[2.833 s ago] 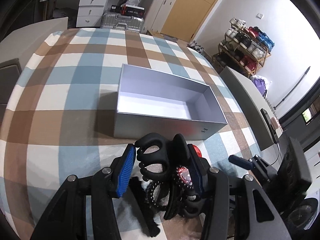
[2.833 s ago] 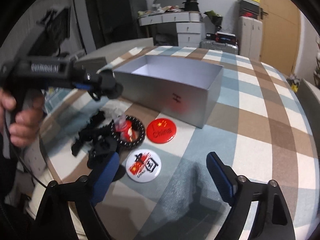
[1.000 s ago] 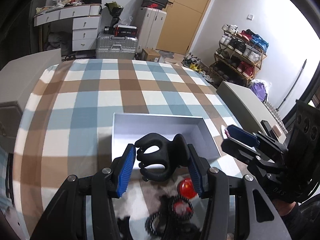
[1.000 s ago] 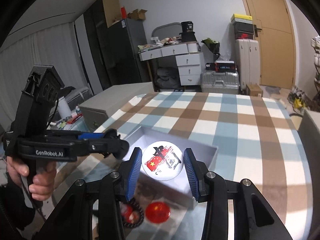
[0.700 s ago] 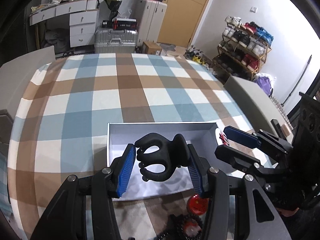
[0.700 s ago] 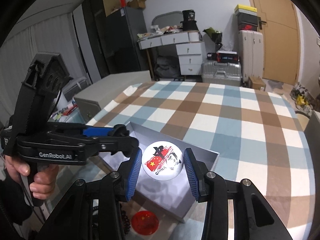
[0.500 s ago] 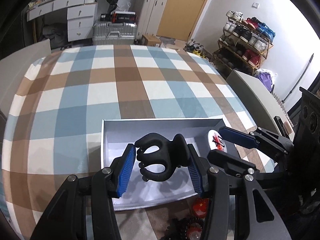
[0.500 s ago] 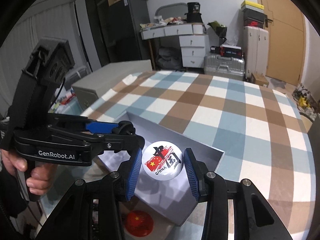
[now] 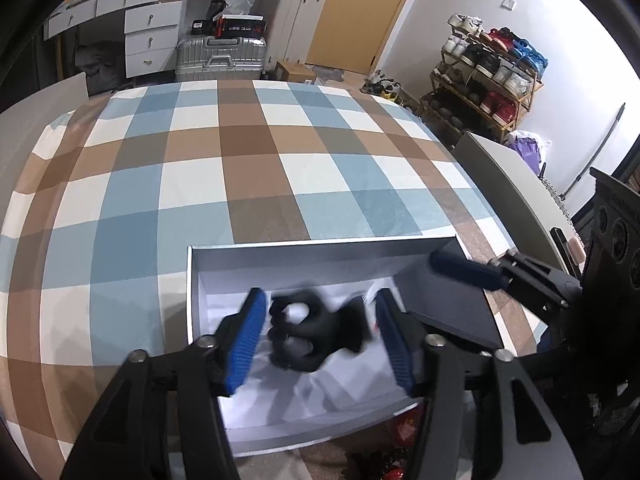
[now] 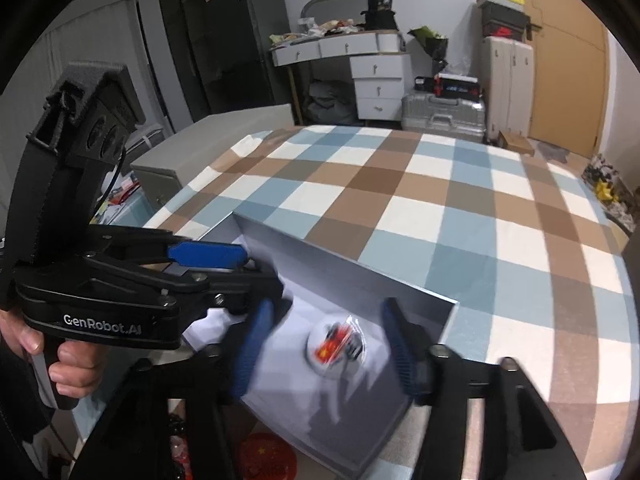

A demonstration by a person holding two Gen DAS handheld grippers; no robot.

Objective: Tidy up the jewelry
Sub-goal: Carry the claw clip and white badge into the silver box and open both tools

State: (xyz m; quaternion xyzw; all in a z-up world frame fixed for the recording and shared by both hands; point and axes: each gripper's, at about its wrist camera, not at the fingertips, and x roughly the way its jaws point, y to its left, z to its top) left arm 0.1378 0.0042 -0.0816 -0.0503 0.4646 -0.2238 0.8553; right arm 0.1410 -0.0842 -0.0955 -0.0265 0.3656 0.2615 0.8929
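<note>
Both tools hang side by side over the open grey cardboard box (image 9: 320, 244), angled steeply down into it. The left gripper (image 9: 320, 340) has just spread its jaws; the black plastic claw hair clip (image 9: 316, 334), blurred, seems loose between the blue pads. The right gripper (image 10: 324, 354) has likewise opened, and the round white pin badge (image 10: 336, 346) lies directly beneath on the box floor.

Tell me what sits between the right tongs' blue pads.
The white pin badge, blurred and free of both pads over the grey box, in the right wrist view; the jaws have just been opening.

Bright room, motion-blurred foreground, fisheye-warped edges
</note>
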